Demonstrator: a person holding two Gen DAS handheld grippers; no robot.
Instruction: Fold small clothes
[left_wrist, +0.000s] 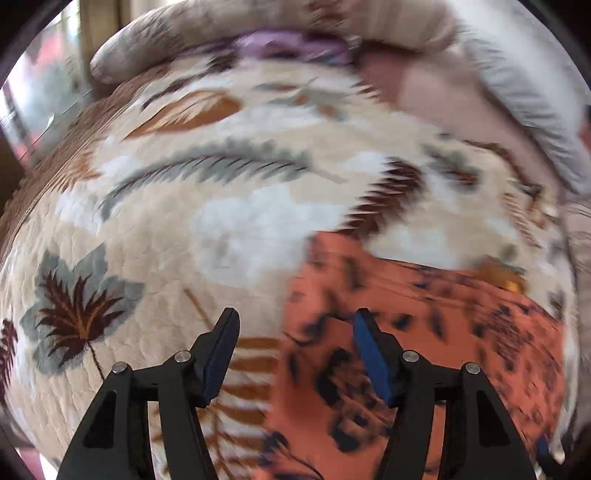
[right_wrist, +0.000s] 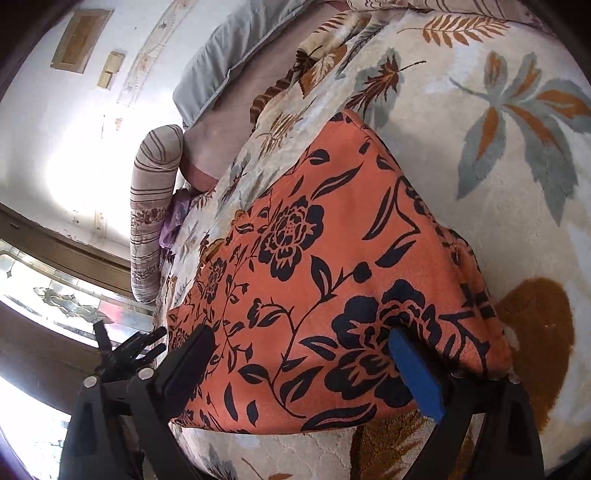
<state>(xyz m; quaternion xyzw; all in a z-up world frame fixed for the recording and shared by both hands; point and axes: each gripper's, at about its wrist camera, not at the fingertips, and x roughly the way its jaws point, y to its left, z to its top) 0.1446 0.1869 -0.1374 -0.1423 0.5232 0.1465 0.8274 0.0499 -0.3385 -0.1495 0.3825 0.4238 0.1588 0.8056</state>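
An orange garment with a dark blue flower print (right_wrist: 332, 258) lies folded flat on a cream leaf-patterned blanket (right_wrist: 498, 166). In the left wrist view the garment (left_wrist: 424, 332) fills the lower right, blurred. My left gripper (left_wrist: 295, 321) is open and empty, hovering over the garment's left edge. My right gripper (right_wrist: 306, 347) is open wide and empty, just above the garment's near end, one finger on each side of its width. The left gripper (right_wrist: 129, 350) shows at the lower left of the right wrist view.
The blanket (left_wrist: 184, 221) covers a bed. A striped bolster (right_wrist: 151, 206) and a purple cloth (right_wrist: 173, 221) lie at the far end. A grey pillow (right_wrist: 229, 55) lies beside a white wall. A window (right_wrist: 55, 295) is at the left.
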